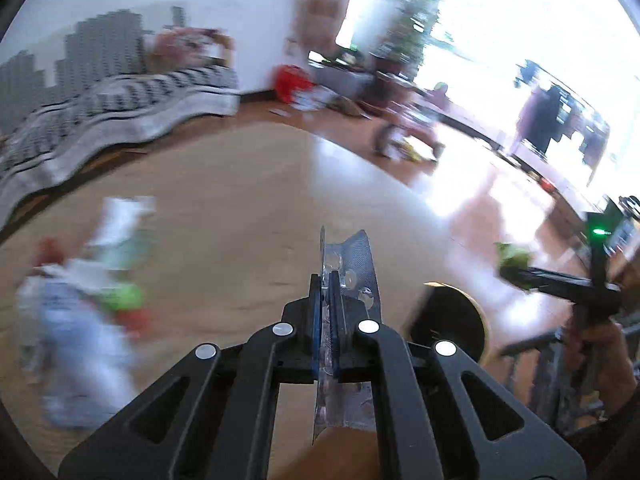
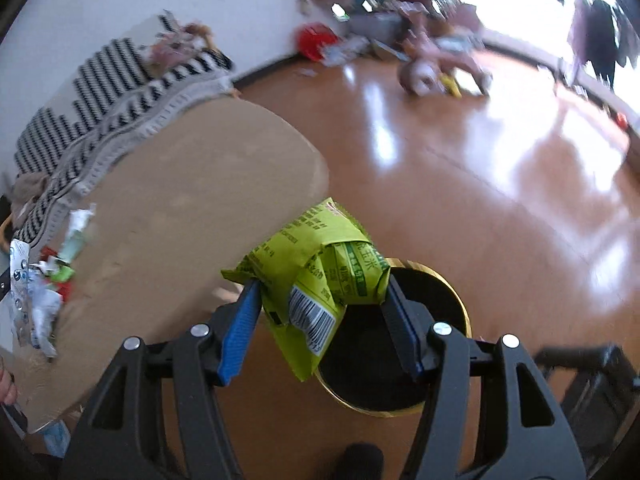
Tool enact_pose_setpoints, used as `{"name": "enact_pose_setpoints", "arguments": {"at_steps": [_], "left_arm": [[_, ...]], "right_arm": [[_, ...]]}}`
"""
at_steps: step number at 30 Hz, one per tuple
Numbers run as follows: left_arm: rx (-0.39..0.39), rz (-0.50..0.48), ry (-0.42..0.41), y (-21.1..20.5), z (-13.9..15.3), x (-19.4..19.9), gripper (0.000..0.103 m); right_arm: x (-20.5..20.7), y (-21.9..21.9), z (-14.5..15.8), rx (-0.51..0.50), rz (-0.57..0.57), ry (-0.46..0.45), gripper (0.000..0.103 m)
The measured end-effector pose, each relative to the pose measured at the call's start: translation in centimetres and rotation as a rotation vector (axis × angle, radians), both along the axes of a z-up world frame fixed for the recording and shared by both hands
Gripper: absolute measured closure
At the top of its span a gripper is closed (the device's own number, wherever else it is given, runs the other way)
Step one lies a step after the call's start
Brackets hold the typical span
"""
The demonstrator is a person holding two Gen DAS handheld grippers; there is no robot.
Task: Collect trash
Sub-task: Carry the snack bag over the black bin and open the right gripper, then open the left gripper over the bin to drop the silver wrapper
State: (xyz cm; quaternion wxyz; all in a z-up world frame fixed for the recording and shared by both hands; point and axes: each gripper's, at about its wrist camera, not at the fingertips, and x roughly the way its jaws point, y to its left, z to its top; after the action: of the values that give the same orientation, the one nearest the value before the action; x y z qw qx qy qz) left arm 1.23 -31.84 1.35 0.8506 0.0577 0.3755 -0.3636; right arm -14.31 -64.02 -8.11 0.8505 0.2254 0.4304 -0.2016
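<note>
Your left gripper (image 1: 329, 280) has its jaws clamped on a silver blister pack (image 1: 352, 268) above the worktop (image 1: 224, 200). Your right gripper (image 2: 320, 304) pinches a crumpled green wrapper (image 2: 316, 264) w/ jaws part-spread, right over the black bin (image 2: 424, 296). More trash (image 2: 44, 280) sits at the worktop's far-left edge.

tan bench (image 2: 192, 184) carries litter pile (image 2: 44, 280) at end far from black bin (image 2: 400, 360); bin stands on wooden floor (image 2: 480, 184).

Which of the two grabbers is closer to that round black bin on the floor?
Right. The right gripper, holding a green wrapper, hangs just above the bin; the left gripper is over the table, beside it.
</note>
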Motion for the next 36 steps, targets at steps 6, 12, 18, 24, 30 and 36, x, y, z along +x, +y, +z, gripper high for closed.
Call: {"name": "enact_pose_setpoints", "arguments": {"at_steps": [6, 12, 18, 24, 30, 36], "left_arm": [[0.035, -0.149, 0.07, -9.8, -4.0, -4.0, 0.1], [0.08, -0.208, 0.097, -13.6, -6.6, -5.7, 0.1], [0.105, -0.219, 0.115, -16.0, -8.1, -5.7, 0.1], [0.096, -0.255, 0.153, -18.8, -10.5, -6.3, 0.1], [0.127, -0.292, 0.193, -23.3, -14.3, -7.2, 0.1], [0.139, -0.306, 0.227, -27.0, -17.1, -7.6, 0.1]], "right_arm": [[-1.4, -3.5, -5.5, 0.079, -0.027, 0.115, 0.043], [-1.3, -4.3, -7.1, 0.09, -0.023, 0.152, 0.039], [-1.3, -4.9, -6.7, 0.103, -0.036, 0.149, 0.018], [-2.5, -5.2, -3.8, 0.114, -0.113, 0.071, 0.014], [-4.5, -6.3, -0.4, 0.094, -0.151, -0.018, 0.012], [-6.1, -8.6, -0.2, 0.117, -0.194, -0.045, 0.011]]}}
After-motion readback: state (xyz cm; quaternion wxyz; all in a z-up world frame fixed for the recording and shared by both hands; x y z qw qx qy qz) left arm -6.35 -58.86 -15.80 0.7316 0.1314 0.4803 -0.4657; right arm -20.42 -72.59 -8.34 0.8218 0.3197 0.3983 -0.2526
